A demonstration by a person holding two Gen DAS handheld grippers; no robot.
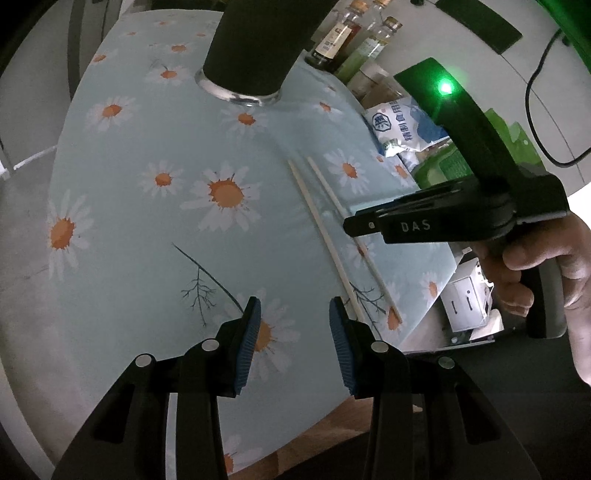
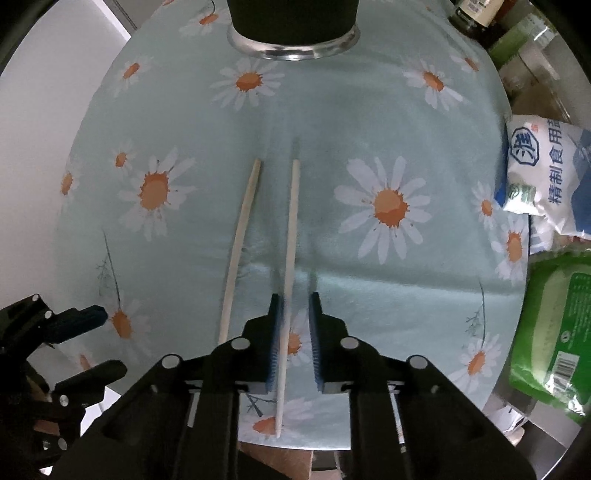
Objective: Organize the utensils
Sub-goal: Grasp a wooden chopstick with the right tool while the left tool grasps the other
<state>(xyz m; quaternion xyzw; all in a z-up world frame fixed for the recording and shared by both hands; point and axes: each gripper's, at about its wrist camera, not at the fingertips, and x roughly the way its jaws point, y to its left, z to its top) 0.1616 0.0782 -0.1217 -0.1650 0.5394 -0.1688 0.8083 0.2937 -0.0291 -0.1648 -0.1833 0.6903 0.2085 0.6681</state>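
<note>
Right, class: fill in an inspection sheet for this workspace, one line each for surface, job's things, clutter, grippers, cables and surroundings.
Surface: table under a daisy cloth.
Job's things: two chopsticks lying apart; a dark holder on a glass base beyond them.
Clutter: salt bag, green packet, bottles at the right edge.
Grippers: right gripper open, straddling one chopstick; left gripper open, empty.
Cables: black cable on the wall.
Surroundings: white wall, dim light.

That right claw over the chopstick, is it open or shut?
Open. The right claw has a gap between its blue pads, and the chopstick runs through that gap, close against the left pad.
</note>
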